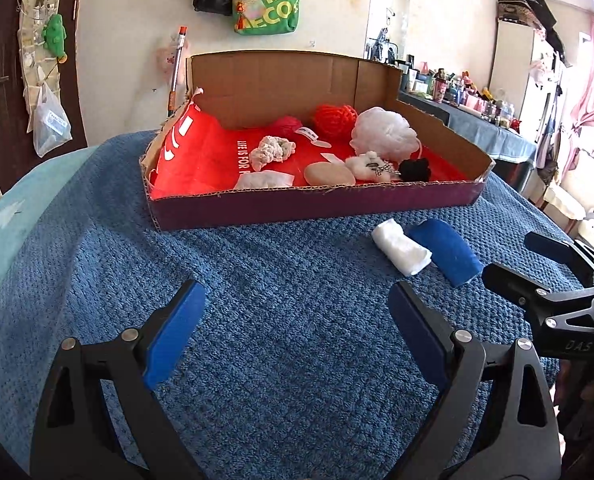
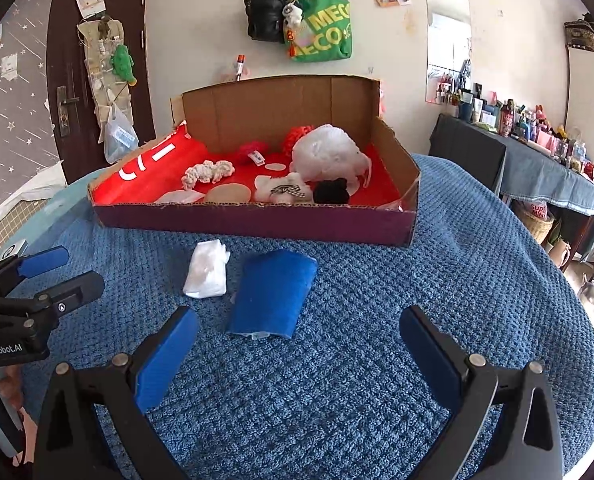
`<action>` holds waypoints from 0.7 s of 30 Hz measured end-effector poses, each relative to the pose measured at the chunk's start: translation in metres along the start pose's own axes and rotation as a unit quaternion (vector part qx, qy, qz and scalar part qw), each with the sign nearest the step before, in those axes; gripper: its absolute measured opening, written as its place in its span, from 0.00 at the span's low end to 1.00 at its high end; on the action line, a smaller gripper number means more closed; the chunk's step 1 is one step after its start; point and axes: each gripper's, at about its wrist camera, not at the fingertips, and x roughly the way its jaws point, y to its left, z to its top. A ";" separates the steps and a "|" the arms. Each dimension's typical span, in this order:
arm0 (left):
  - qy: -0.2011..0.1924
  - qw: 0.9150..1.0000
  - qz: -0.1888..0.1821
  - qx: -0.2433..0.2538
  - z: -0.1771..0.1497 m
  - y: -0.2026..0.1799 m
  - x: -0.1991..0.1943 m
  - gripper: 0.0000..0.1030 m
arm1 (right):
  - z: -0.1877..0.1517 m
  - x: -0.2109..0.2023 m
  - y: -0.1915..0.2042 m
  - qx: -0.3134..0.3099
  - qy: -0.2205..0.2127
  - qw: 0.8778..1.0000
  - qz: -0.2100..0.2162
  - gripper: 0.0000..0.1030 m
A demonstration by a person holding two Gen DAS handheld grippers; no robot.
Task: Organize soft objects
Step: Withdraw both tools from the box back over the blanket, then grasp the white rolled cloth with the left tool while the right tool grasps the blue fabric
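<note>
A cardboard box (image 1: pixel 313 206) (image 2: pixel 253 224) with a red lining stands on the blue knitted cover and holds several soft things: a white mesh puff (image 1: pixel 383 130) (image 2: pixel 325 152), red yarn (image 1: pixel 333 118), a cream knit piece (image 1: pixel 275 148) (image 2: pixel 209 172), a beige pad (image 1: pixel 329 174), a black puff (image 1: pixel 415 169) (image 2: pixel 331 192). In front of the box lie a white cloth wad (image 1: pixel 401 252) (image 2: pixel 207 268) and a blue sponge (image 1: pixel 445 252) (image 2: pixel 271 294). My left gripper (image 1: pixel 297 336) is open and empty, left of both. My right gripper (image 2: pixel 299 352) is open, just short of the sponge.
The blue cover (image 1: pixel 257 320) (image 2: pixel 437 280) spreads over the whole work surface. Bags hang on the wall (image 2: pixel 317 28) behind the box. A crowded dresser (image 2: pixel 537 140) stands at the right. A dark door (image 2: pixel 93 72) is at the left.
</note>
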 end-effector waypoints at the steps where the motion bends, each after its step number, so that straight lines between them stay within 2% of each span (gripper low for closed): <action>1: 0.000 1.000 0.001 0.000 0.001 0.000 0.001 0.91 | 0.000 0.001 0.000 0.000 0.002 1.000 0.000 1.00; 13: 0.013 1.000 0.000 0.001 0.008 0.004 0.006 0.91 | 0.010 0.013 0.002 -0.007 0.024 1.000 -0.001 1.00; 17: 0.015 1.000 -0.002 0.005 0.015 0.008 0.007 0.91 | 0.022 0.029 0.001 -0.008 0.054 0.999 0.001 1.00; 21: 0.018 1.000 -0.005 0.006 0.024 0.014 0.010 0.91 | 0.034 0.056 0.003 -0.031 0.101 0.994 -0.010 1.00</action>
